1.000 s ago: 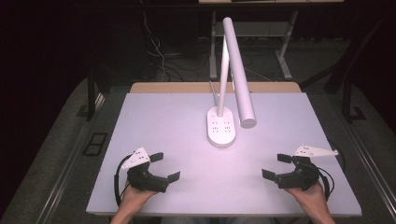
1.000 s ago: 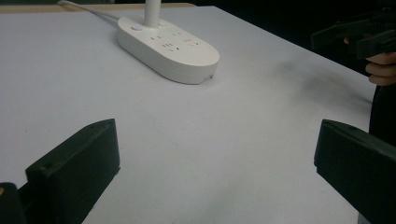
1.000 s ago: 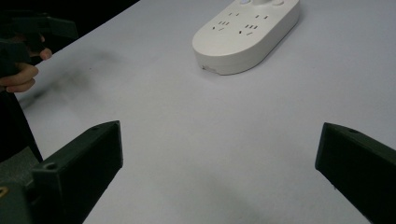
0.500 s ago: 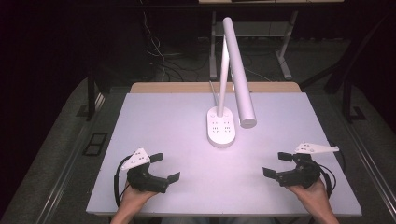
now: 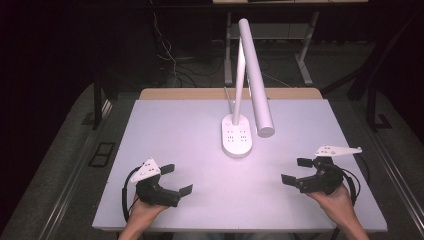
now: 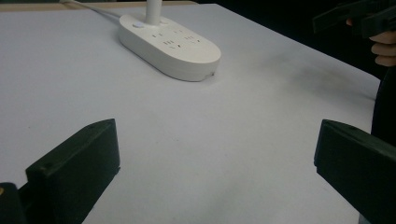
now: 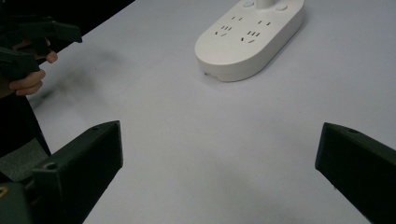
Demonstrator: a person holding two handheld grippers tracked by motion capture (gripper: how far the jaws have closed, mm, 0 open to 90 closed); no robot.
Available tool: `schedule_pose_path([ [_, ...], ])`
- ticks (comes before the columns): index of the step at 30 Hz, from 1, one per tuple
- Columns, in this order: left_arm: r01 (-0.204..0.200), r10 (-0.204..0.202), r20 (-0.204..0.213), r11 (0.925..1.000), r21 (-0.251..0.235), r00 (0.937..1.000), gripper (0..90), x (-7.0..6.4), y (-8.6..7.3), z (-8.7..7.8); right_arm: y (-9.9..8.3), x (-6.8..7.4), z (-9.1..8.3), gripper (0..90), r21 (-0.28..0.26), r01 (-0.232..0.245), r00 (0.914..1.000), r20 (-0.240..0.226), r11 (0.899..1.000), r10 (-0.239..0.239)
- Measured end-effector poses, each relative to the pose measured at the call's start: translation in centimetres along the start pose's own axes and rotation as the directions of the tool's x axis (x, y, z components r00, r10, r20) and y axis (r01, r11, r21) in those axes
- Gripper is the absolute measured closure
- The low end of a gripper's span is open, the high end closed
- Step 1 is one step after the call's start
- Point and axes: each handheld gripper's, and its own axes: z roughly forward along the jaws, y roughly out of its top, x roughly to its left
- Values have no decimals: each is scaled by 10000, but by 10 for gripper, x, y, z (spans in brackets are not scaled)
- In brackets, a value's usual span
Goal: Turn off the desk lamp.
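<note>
A white desk lamp stands mid-table on an oval base (image 5: 236,135) with socket holes; its tube head (image 5: 255,80) slants forward over the table. The same base (image 6: 169,44) lies ahead of the left gripper and, in the right gripper view, the base (image 7: 250,36) sits ahead too. My left gripper (image 5: 176,179) rests near the front left of the table, open and empty, its jaws wide apart (image 6: 215,172). My right gripper (image 5: 297,171) sits at the front right, also open and empty (image 7: 219,172). Both point inward toward the lamp.
The white table top (image 5: 175,135) has a wooden strip along its far edge (image 5: 190,93). A white cord (image 6: 88,6) runs back from the lamp base. Dark floor, cables and table legs lie beyond. A hand holds each gripper at the front edge.
The right gripper has shifted slightly; the left gripper and the lamp stay where they were.
</note>
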Motion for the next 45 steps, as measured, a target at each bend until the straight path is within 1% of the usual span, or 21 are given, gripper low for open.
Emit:
schedule_pose_path([
  [2, -4, 4, -11, 10000, -1, 10000, 0, 0, 0, 0, 3, -1, 1, 7, 29, 58, 10000, 6, 10000, -58],
  [9, 7, -7, -1, 10000, -13, 10000, 0, 0, 0, -1, 11, -4, 6, 7, 199, 19, 10000, -24, 9998, -18],
  [12, 8, -8, 3, 10000, -10, 10000, 0, 0, 0, 0, 13, -4, 8, 7, 227, 67, 10000, -32, 9997, -67],
  [17, 24, -24, -19, 10000, -3, 10000, 0, 0, 0, -1, 22, -5, 11, 7, 254, 171, 9998, -50, 9995, -170],
  [20, 30, -30, -13, 10000, -24, 10000, 0, 0, 0, -1, 29, -4, 13, 7, 301, 300, 9995, -40, 9991, -299],
  [21, 27, -27, -11, 10000, -20, 10000, 0, 0, 0, -1, 34, -3, 15, 7, 331, 386, 9993, -35, 9987, -385],
  [25, 69, -69, -9, 10000, -71, 10000, 0, 0, 0, -1, 41, -3, 17, 7, 366, 501, 9987, 14, 9981, -502],
  [27, 55, -55, 0, 10000, -62, 10000, 0, 0, 0, -1, 46, -1, 19, 7, 448, 653, 9978, 71, 9969, -657],
  [28, 63, -63, 2, 10000, -65, 10000, 0, 1, 0, -1, 50, -1, 20, 7, 458, 698, 9975, 81, 9965, -702],
  [31, 52, -52, -3, 10000, -68, 10000, 0, 1, 0, -2, 55, 0, 22, 7, 457, 743, 9972, 71, 9962, -747],
  [33, 48, -49, -9, 10000, -85, 10000, 0, 1, 0, -2, 60, 0, 25, 7, 479, 778, 9969, 57, 9958, -782],
  [34, 46, -46, -11, 10000, -82, 10000, 0, 1, 0, -2, 66, 1, 28, 7, 541, 799, 9968, 23, 9953, -802],
  [35, 45, -45, -14, 10000, -85, 10000, 0, 1, 0, -2, 66, 1, 28, 7, 541, 799, 9968, 23, 9953, -802],
  [37, 51, -51, -22, 9999, -89, 10000, 0, 1, 0, -2, 74, 1, 34, 7, 606, 959, 9953, 56, 9935, -964],
  [38, 59, -60, -22, 9999, -91, 10000, 0, 1, 0, -2, 74, 1, 34, 7, 606, 959, 9953, 56, 9935, -964],
  [42, 82, -83, -38, 9999, -122, 10000, 0, 1, 0, -3, 89, -1, 43, 7, 702, 1093, 9939, 31, 9915, -1098],
  [45, 86, -86, -37, 9999, -120, 10000, 0, 1, 0, -4, 94, -2, 47, 7, 744, 1078, 9941, 20, 9914, -1082],
])
